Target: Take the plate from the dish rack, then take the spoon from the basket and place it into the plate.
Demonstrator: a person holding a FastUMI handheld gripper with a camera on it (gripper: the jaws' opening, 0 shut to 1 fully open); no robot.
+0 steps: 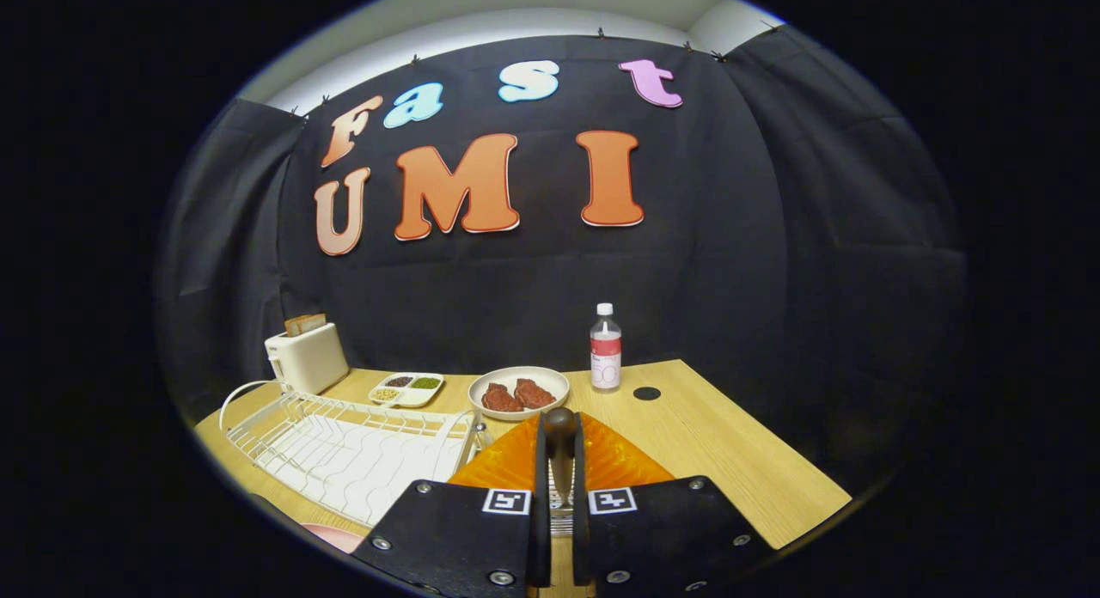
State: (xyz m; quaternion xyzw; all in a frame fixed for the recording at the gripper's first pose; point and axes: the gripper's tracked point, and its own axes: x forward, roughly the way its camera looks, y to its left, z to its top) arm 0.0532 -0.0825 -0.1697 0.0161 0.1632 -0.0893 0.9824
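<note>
At the far left a toaster (307, 356) with bread stands against the wall. Nearer, the white rack (344, 448) lies bare of plates, and a pink rim (335, 536), perhaps the plate, is glimpsed below it. A divided dish (406, 389) and a bowl (518, 392) of red pieces are set behind. The claw (560, 495) is narrowed on the spoon (560, 443), its handle gripped upright over the orange basket (563, 462), seemingly for lifting out. A bottle (605, 346) stands well clear at right on the counter (730, 443).
</note>
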